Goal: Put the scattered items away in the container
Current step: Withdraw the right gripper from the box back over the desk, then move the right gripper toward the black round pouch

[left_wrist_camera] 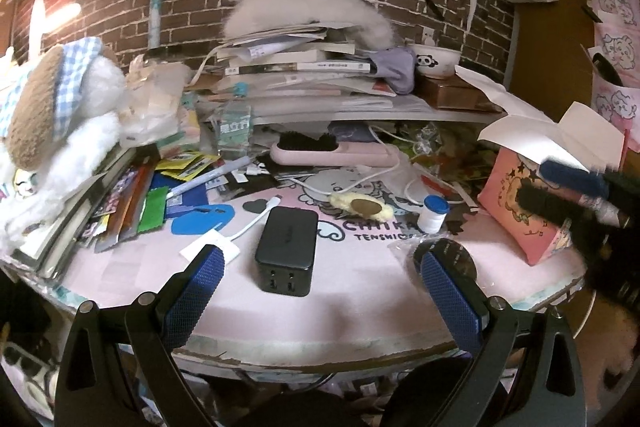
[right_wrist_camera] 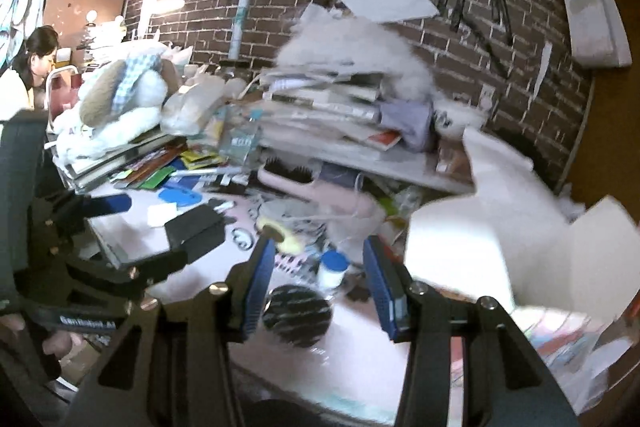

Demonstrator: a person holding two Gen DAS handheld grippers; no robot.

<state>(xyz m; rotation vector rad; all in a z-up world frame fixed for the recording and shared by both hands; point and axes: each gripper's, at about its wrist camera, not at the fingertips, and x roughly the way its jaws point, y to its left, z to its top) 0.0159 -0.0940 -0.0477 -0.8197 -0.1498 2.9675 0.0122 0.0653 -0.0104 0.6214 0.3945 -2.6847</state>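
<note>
Far left: plush toy (left_wrist_camera: 60, 99) slumped on a leaning stack of books (left_wrist_camera: 64, 223); it reads as parked clutter, not the job in hand; loose packets and cards (left_wrist_camera: 148, 195) fan out just right of it on the pink desk mat (left_wrist_camera: 352, 291), scattered, waiting to be cleared.

Left gripper (left_wrist_camera: 320, 279) hovers low over the near edge of the mat, jaws spread wide, nothing between the pads; black charger block (left_wrist_camera: 286, 251) lies just beyond the fingertips, roughly centred in the gap, so this hand looks lined up for a grab on it; white cable adapter (left_wrist_camera: 210, 247) lies just left of the block, touching the left finger's outline in view.

Middle: yellow-rimmed plush piece (left_wrist_camera: 362, 207) sits further back; small white bottle with blue cap (left_wrist_camera: 434, 213) stands upright just right of it; round black disc in clear wrap (right_wrist_camera: 297, 315) lies near, on the mat.

Right gripper (right_wrist_camera: 316, 291) points down at that disc, jaws partly apart, pads not pressing on anything; disc sits low between the fingers, bottle beyond them; picture is smeared, so contact can't be settled; likely lining up a pick, disc or bottle.

Far right: pink box (left_wrist_camera: 520, 211) with white flaps (left_wrist_camera: 532, 139) folded open stands on the mat's right edge, presumably the container; flaps left open so items drop in; nothing visibly inside from here.
</note>
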